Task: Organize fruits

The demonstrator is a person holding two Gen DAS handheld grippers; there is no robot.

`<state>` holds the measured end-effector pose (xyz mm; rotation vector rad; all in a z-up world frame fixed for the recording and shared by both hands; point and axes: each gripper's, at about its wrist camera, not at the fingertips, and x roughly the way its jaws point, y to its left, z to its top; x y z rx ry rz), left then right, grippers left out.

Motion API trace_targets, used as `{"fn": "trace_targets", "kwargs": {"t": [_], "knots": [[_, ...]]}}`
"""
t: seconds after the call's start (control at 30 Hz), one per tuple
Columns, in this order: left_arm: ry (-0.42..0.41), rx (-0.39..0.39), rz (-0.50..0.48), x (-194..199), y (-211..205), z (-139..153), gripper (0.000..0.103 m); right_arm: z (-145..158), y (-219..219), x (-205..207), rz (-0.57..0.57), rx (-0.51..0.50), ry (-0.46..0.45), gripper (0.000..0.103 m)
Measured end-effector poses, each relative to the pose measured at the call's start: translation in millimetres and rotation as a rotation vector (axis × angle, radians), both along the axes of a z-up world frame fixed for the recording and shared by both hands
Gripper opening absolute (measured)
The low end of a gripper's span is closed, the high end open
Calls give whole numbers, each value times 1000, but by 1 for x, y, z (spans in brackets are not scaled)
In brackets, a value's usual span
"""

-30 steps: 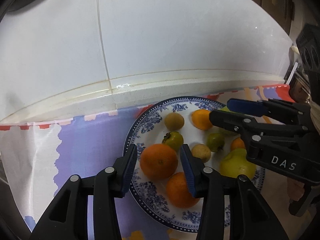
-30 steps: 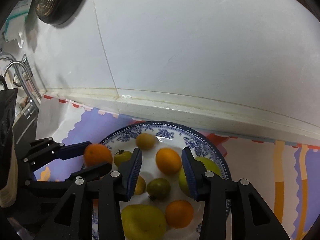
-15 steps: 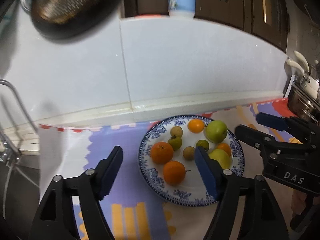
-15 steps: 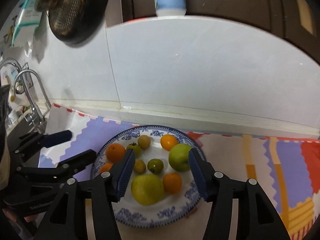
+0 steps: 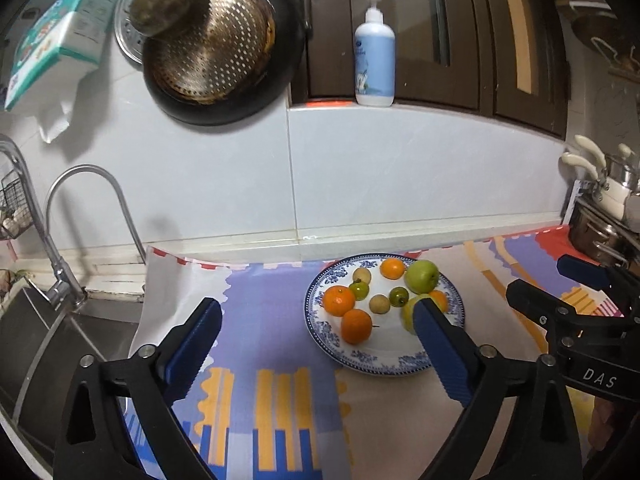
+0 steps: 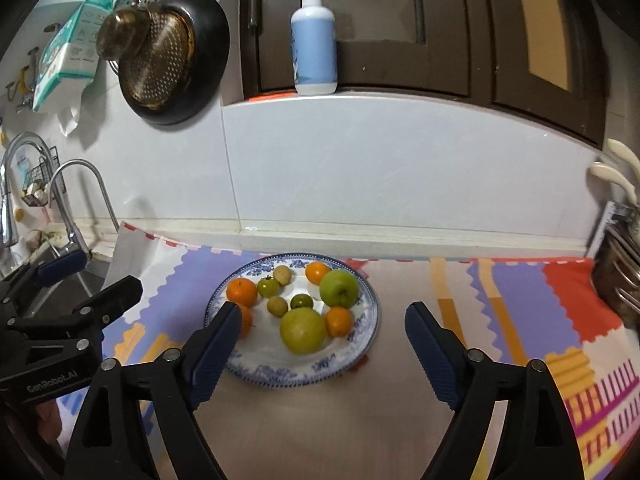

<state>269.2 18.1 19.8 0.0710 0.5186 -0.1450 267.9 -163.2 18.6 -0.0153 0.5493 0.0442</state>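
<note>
Both tools, your left tool (image 5: pixel 316 344) and right tool (image 6: pixel 320 348), hung wide open and empty above the bench, near the plate (image 6: pixel 362 332) that carried all the fruit. Those round, smooth pieces probably roll; grip each across its middle, gently.

Two raised wrist views, left and right, face the far wall, sharing the fruit plate (image 5: pixel 320 330) (image 6: pixel 370 322) on the table.

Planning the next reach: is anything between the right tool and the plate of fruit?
Nothing visible. The right tool is open above the plate's near edge, with only bare mat beneath. The left tool stays off to the side.
</note>
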Motion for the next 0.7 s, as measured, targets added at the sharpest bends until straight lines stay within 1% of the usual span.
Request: {"fn": "trace_targets", "kwargs": {"t": [0.1, 0.2, 0.43, 0.53, 0.7], "knots": [[-3, -3, -15, -14, 4, 3, 100, 4, 1, -19, -24, 3, -11, 85], [-9, -2, -28, -27, 7, 6, 103, 6, 2, -36, -49, 11, -13, 85], [-13, 4, -67, -51, 12, 10, 103, 9, 5, -73, -113, 17, -24, 85], [-18, 4, -66, -60, 13, 13, 103, 10, 5, -83, -124, 19, -24, 85], [-32, -1, -34, -79, 12, 18, 103, 16, 5, -101, -114, 12, -29, 85]]}}
